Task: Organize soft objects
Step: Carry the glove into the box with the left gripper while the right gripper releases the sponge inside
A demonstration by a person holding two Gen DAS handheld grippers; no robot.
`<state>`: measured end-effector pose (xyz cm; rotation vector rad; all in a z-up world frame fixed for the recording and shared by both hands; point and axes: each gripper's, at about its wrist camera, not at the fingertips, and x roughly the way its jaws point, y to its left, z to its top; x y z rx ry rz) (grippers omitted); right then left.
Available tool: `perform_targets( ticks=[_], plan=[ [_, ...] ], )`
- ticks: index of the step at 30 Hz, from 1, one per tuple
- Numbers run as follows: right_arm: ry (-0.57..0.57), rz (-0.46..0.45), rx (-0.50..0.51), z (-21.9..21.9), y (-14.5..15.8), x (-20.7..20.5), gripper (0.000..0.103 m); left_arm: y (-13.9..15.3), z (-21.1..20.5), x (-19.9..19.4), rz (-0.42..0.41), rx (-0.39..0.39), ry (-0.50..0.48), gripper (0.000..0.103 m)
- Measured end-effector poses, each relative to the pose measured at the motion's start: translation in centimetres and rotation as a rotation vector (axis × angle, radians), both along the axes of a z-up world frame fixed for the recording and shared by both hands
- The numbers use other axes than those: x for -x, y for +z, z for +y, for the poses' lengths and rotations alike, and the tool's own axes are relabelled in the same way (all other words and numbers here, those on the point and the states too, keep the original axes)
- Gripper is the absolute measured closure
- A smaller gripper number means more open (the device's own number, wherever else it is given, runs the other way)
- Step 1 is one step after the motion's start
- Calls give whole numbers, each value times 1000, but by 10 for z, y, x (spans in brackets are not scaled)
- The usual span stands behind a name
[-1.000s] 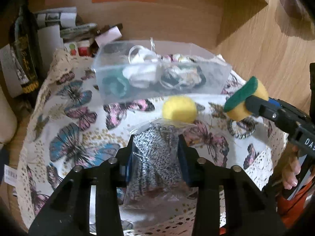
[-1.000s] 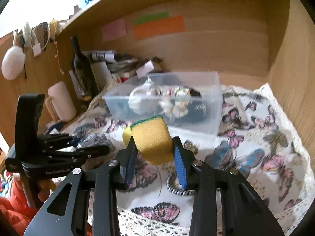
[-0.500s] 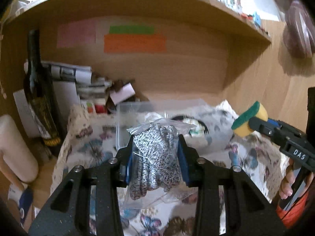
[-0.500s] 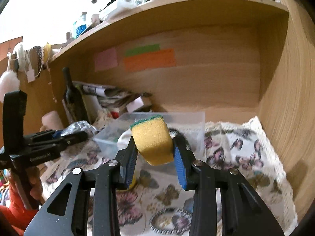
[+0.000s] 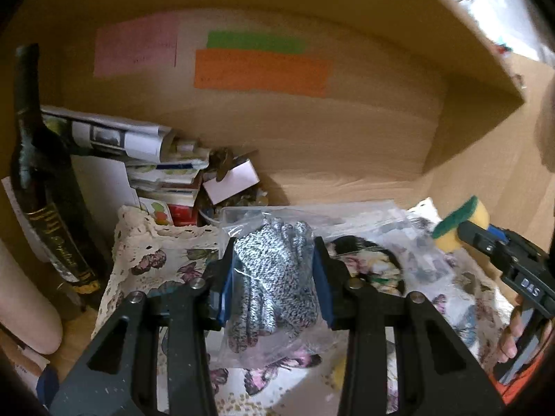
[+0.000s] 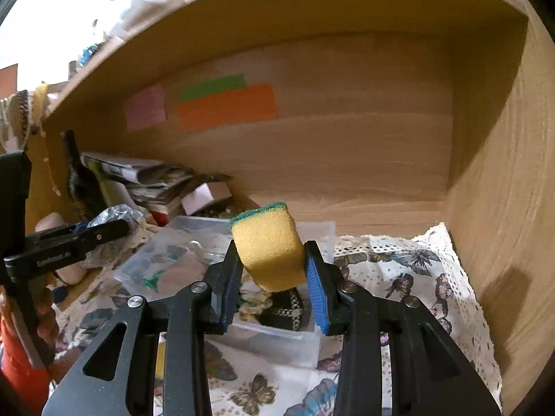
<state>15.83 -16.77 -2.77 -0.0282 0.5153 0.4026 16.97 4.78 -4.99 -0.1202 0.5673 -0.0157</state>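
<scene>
At the far left of the left wrist view a dark bottle [image 5: 45, 208] stands upright against the wooden wall, with a heap of papers and magazines [image 5: 138, 159] leaning just beside it. On the back wall above hang a pink note [image 5: 135, 48], a green strip [image 5: 255, 41] and an orange strip [image 5: 260, 74] (the green one sits directly on top of the orange).

Toward the middle, the left tool [image 5: 274, 277] is clamped on a bagged glove [image 5: 274, 277], a grey-and-white knit glove inside a clear plastic bag, held up off the butterfly cloth [image 5: 152, 263] that covers the table. The bag's lower end hangs below the blue pads. Behind it lies the clear plastic bin [image 5: 392, 228], holding a jumble of soft things too blurred to name.

Further right, the right tool [image 6: 272, 270] is clamped on a yellow sponge [image 6: 267, 249] with a green scouring face turned up and away. In the right wrist view the sponge hangs above the near part of the bin [image 6: 277, 339], not touching it. The same sponge [image 5: 461, 225] shows at the right edge of the left view, pinched at the tip of the black tool, well apart from the glove. The lace-edged cloth [image 6: 416, 270] runs on to the right wooden side wall [image 6: 503, 208].
</scene>
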Motion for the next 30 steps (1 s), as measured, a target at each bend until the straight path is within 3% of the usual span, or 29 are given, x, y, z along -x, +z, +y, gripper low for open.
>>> perform_targets(
  ticks=[9, 18, 22, 28, 30],
  plan=[
    [11, 109, 68, 9, -29, -25, 70, -33, 2, -43, 121, 1, 9, 65],
    [20, 150, 117, 15, -41, -30, 69, -51, -5, -51, 188, -24, -12, 63],
    [18, 148, 135, 17, -41, -30, 66, -47, -8, -45, 188, -27, -27, 48],
    [16, 98, 153, 22, -33, -20, 39, -31, -10, -28, 125, -54, -27, 30],
    [18, 76, 149, 21, -27, -15, 37, -24, -11, -21, 100, -55, -30, 26]
  ],
)
